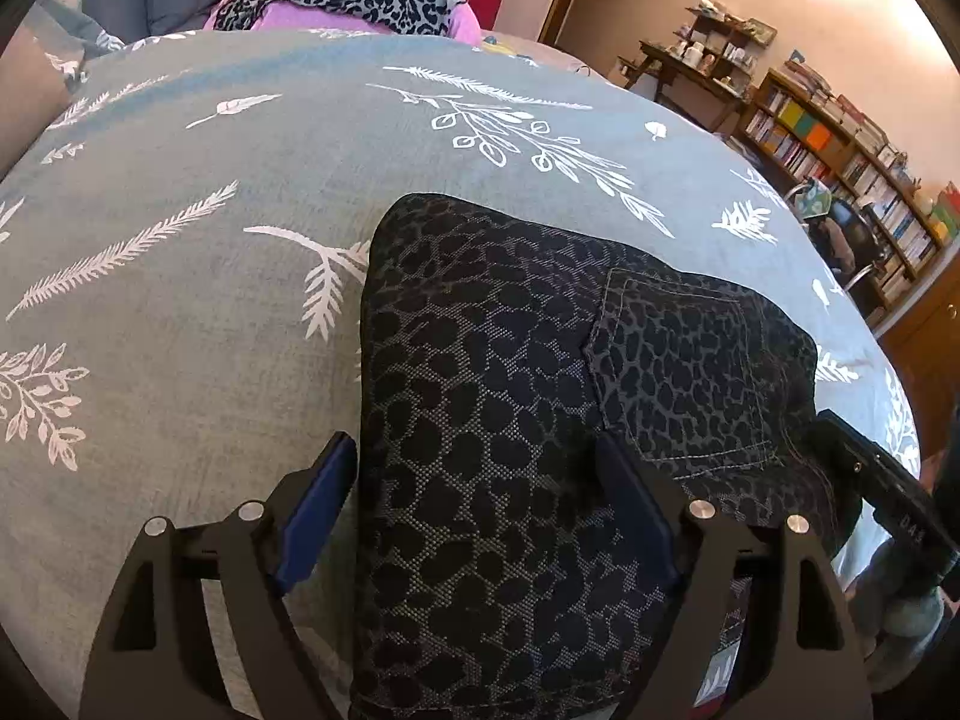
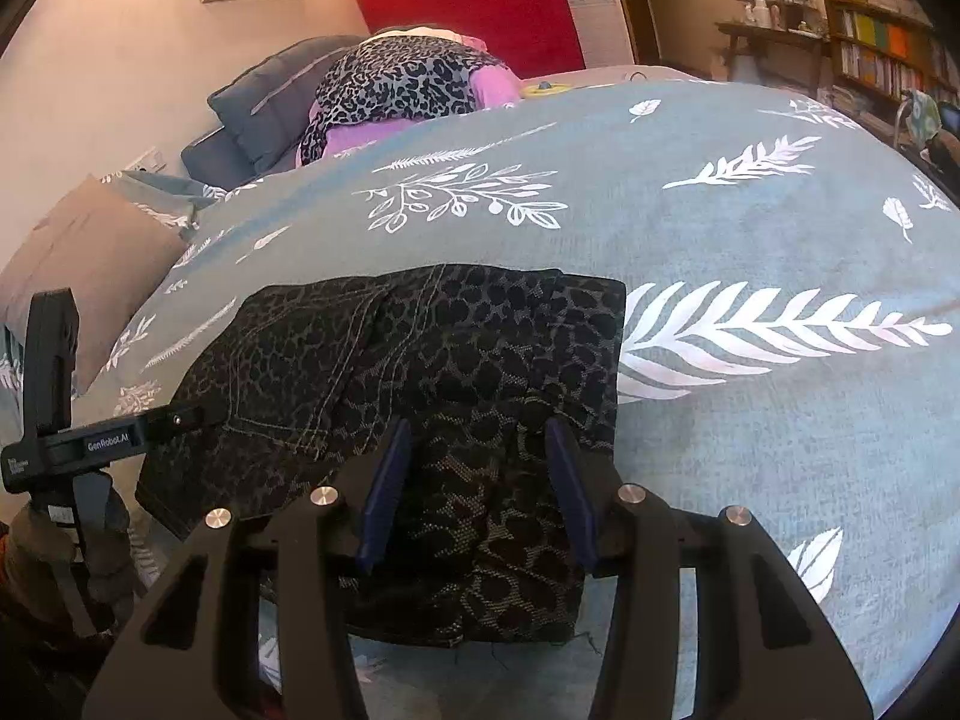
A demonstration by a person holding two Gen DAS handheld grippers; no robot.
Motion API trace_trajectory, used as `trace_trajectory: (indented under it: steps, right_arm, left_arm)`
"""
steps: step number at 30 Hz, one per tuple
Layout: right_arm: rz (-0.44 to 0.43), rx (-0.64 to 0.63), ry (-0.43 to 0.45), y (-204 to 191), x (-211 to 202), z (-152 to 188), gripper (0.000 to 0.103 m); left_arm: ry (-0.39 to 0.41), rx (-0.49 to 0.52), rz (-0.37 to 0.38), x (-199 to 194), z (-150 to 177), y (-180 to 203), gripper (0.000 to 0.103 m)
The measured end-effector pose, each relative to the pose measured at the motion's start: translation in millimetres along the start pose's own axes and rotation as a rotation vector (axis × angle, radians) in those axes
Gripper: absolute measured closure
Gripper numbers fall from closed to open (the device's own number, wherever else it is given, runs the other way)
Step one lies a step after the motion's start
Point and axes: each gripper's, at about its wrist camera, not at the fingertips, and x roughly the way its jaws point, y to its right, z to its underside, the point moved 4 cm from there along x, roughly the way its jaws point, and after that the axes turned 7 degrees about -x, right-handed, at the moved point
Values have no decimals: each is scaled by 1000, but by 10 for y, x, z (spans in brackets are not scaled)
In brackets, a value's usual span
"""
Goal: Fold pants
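Dark leopard-print pants (image 1: 510,360) lie folded into a compact rectangle on a grey-blue duvet (image 1: 210,300) with white leaf prints, a back pocket facing up. My left gripper (image 1: 474,468) stands wide open over their near left edge, one pad beside the fabric and one above it. In the right wrist view the same pants (image 2: 420,348) lie under my right gripper (image 2: 477,450), whose jaws stand partly open over the near end with fabric between them and no pad visibly pressing. Each gripper's body shows at the other view's edge: the right one (image 1: 882,480) and the left one (image 2: 60,432).
A heap of leopard-print and pink clothes (image 2: 402,84) sits at the head of the bed by grey pillows (image 2: 270,102) and a red headboard (image 2: 468,0). A beige pillow (image 2: 90,252) lies at the left. Bookshelves (image 1: 840,150) stand beyond the bed's far side.
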Motion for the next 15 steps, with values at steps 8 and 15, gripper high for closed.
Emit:
trace_trajectory:
  steps: [8, 15]
  right_arm:
    - [2, 24, 18, -33, -175, -71, 55]
    - [10, -6, 55, -178, -498, -134, 53]
  left_arm:
    - [18, 53, -32, -245, -63, 137, 21]
    - [30, 87, -32, -519, -56, 298, 19]
